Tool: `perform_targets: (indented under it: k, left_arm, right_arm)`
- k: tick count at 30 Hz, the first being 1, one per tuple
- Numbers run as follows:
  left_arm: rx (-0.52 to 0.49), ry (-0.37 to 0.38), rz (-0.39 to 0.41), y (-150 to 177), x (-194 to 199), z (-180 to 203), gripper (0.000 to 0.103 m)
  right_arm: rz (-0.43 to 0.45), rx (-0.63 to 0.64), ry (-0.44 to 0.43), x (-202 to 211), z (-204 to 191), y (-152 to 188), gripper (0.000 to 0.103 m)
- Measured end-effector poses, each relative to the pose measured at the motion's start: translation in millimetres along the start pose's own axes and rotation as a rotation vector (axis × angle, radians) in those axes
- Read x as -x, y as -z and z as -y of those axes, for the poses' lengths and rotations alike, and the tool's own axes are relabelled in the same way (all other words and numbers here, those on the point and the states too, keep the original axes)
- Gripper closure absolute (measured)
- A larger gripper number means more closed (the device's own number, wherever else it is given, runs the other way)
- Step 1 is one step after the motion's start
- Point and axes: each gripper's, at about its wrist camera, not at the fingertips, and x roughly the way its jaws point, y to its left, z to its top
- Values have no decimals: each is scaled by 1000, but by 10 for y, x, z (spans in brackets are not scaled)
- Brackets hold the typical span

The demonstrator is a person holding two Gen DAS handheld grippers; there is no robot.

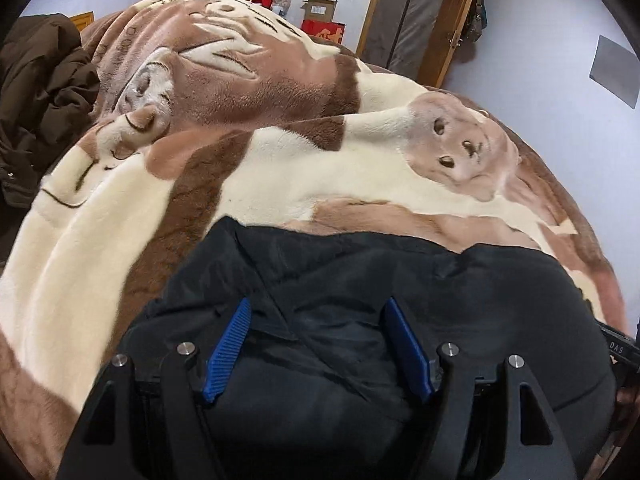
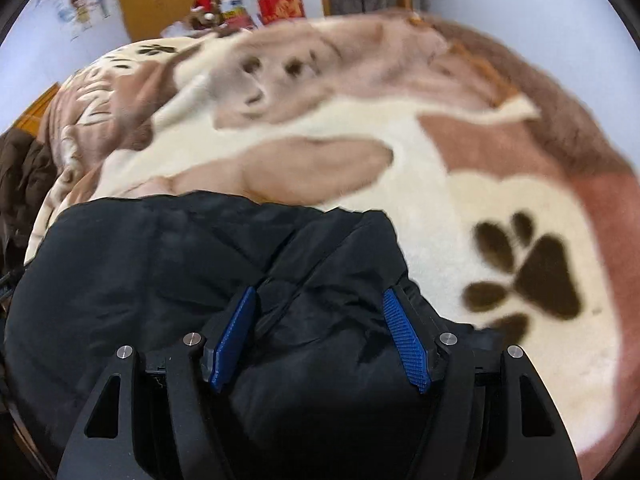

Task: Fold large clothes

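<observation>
**Two spread grippers over the black jacket**

Both sets of jaws are released, gripping nothing. My left gripper [image 1: 318, 344] and right gripper [image 2: 320, 340] tilt steeply down over the black jacket [image 1: 360, 280], bundled at six o'clock on the plush blanket [image 1: 280, 168]. I'd pinch a clear hem edge, not bulk, before lifting.

The left gripper [image 1: 318, 344] pointed steeply down, its blue pads [image 1: 228, 350] spread wide apart, pressing on nothing. The right gripper [image 2: 320, 340] tilted downward likewise, its blue pads [image 2: 406, 340] also standing wide, and they clamped nothing. At the right edge of the left wrist view, part of the other gripper's black body showed.
</observation>
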Motion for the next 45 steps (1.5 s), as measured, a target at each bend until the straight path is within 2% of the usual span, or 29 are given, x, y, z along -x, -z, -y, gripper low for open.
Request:
perform_targets:
  k: [6,10,14,17,21,23,24,26,28,30,34,45]
  left_arm:
    - [-10,-27,34,81,-292,37,30]
    - [-29,-60,42,95,-379,85,30]
    - [-57,-103,-1,28,-353,158,30]
    - [-73,-126,-36,-83,-147,253,32]
    - [-88,-11,62,-227,351,606,32]
    - [-118,53,99,-259,479,858,32]
    - [-139,87,101,-254,475,1010,31]
    - [-181,102,71,-193,323,1231,31]
    - [-209,73,-31,-65,-59,1369,31]
    - [-166,62,-66,13,-324,1320,30]
    - [-160,37,-66,68,-506,1343,29]
    - [-154,40,-26,185,-579,1329,29]
  right_arm:
    - [27,-23,5,-193,63,27,37]
    - [35,-18,38,-231,37,37,37]
    - [11,-28,36,-210,29,-11,37]
    - [-12,-32,57,10,-6,-93,37]
    - [151,1,11,609,-302,-134,37]
    - [191,56,-4,727,-540,-121,37]
    - [178,85,-20,685,-649,-106,37]
    - [117,119,-14,442,-742,-60,37]
    - [61,114,-1,103,-685,11,37]
    - [69,66,-40,-59,-574,29,37]
    - [75,91,-7,-270,-606,38,37]
    - [126,90,1,-290,-576,133,37]
